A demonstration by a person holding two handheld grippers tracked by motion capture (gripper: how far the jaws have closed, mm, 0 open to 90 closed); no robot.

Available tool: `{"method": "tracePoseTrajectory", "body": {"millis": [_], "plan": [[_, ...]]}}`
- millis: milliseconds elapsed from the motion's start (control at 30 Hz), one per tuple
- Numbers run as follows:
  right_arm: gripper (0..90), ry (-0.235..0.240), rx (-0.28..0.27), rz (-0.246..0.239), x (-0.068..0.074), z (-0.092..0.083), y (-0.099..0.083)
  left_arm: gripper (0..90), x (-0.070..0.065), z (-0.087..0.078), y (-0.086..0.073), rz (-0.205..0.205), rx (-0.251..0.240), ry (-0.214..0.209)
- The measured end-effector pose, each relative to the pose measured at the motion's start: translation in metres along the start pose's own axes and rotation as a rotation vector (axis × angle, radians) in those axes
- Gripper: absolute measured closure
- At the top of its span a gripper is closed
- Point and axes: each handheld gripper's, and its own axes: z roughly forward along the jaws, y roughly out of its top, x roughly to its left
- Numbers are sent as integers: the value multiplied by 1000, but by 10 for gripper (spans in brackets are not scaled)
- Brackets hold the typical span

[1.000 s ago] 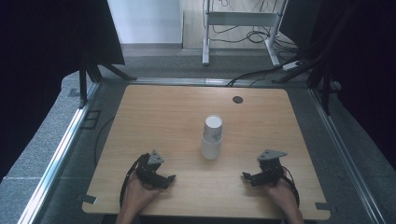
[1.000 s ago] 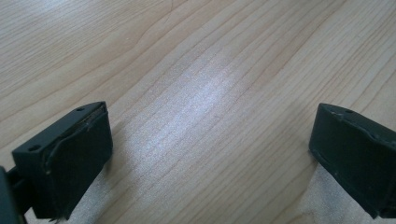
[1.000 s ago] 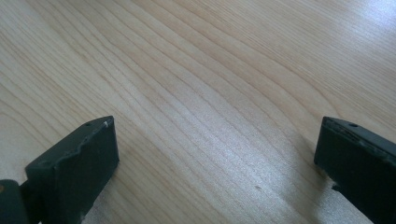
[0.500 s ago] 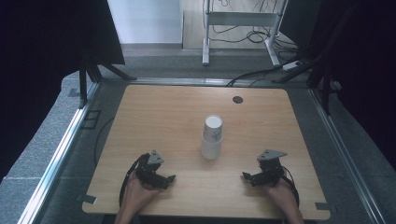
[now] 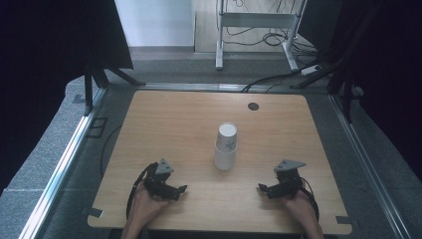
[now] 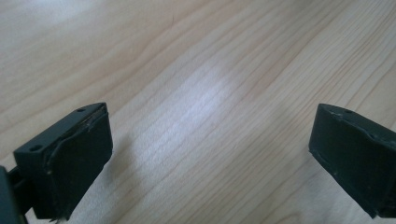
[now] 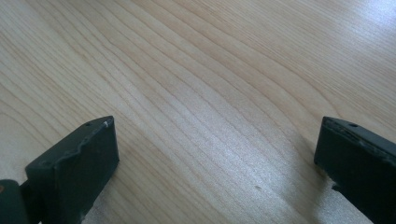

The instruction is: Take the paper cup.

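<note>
Two grippers rest at the near edge of the wooden table (image 5: 174,124), one in each of the person's hands. The left gripper (image 5: 180,189) lies at the near left, its jaws spread wide with nothing between them; in the left gripper view only bare wood grain lies between the two black jaws. The right gripper (image 5: 262,188) lies at the near right, likewise released, its jaws wide apart over bare wood in the right gripper view. Each carries one grey three-cornered plate on top.

Between the two grippers and a little farther back stands one stack of white paper cups (image 5: 226,147), upright, near the table's middle and apart from both grippers. How many cups it holds cannot be told exactly. One small dark round cap (image 5: 253,106) sits in the tabletop near the far edge.
</note>
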Motion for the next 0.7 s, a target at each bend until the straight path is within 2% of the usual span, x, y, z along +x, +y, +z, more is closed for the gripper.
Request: {"method": "tracePoseTrajectory", "body": {"millis": [100,333,500,600,700], "plan": [[0,0,0,0,0,0,0,0,0,-1,3,-5,-15,-24],[0,0,1,0,0,0,0,13,-6,-3,13,12,-26,-21],[0,0,0,-1,0,0,0,20,-8,-7,25,12,-58,-72],[4,-2,-2,-1,0,-1,0,19,-11,-9,32,29,-77,-86],[7,0,-3,1,1,-1,-1,19,-14,-10,40,55,-86,-83]]}}
